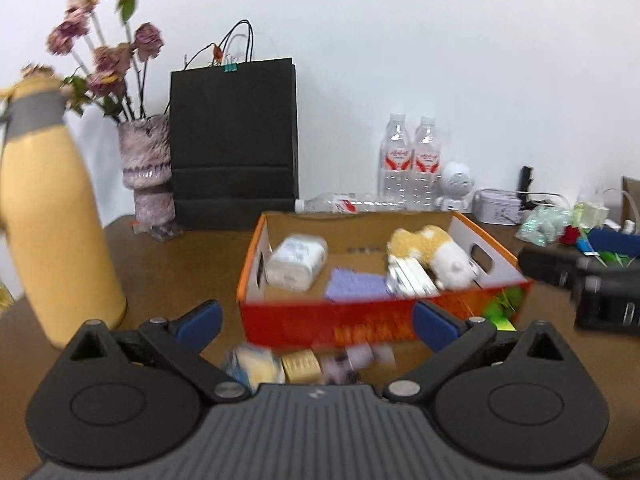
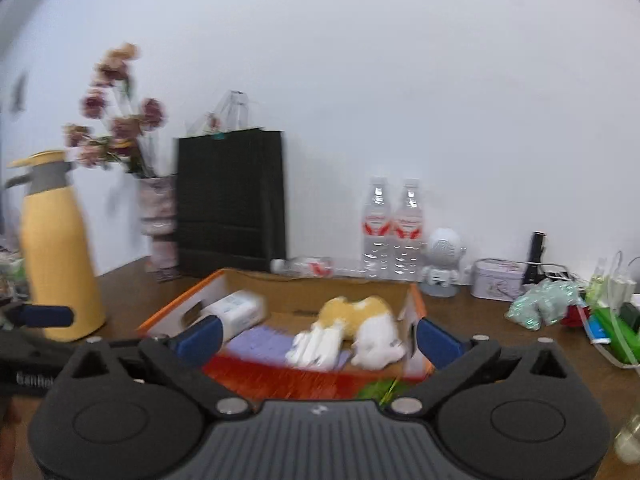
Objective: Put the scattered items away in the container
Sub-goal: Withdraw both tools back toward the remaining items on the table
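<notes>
An orange cardboard box (image 1: 360,316) stands on the brown table. It holds a white tissue pack (image 1: 296,260), a purple cloth (image 1: 356,284), a white item (image 1: 408,276) and a yellow-white plush toy (image 1: 432,252). In front of the box lie a yellow pack (image 1: 256,364), a gold box (image 1: 302,364) and a purple-white item (image 1: 360,360), all blurred. My left gripper (image 1: 318,324) is open and empty above these. My right gripper (image 2: 318,338) is open and empty before the box (image 2: 280,376); the plush (image 2: 360,324) shows inside. The right gripper also shows at right in the left wrist view (image 1: 592,284).
A yellow thermos (image 1: 52,216) stands at left. A vase of dried flowers (image 1: 148,168) and a black paper bag (image 1: 234,144) are behind. Water bottles (image 1: 412,160), a white speaker (image 1: 454,188), a tin (image 1: 498,206) and clutter (image 1: 560,224) line the back right.
</notes>
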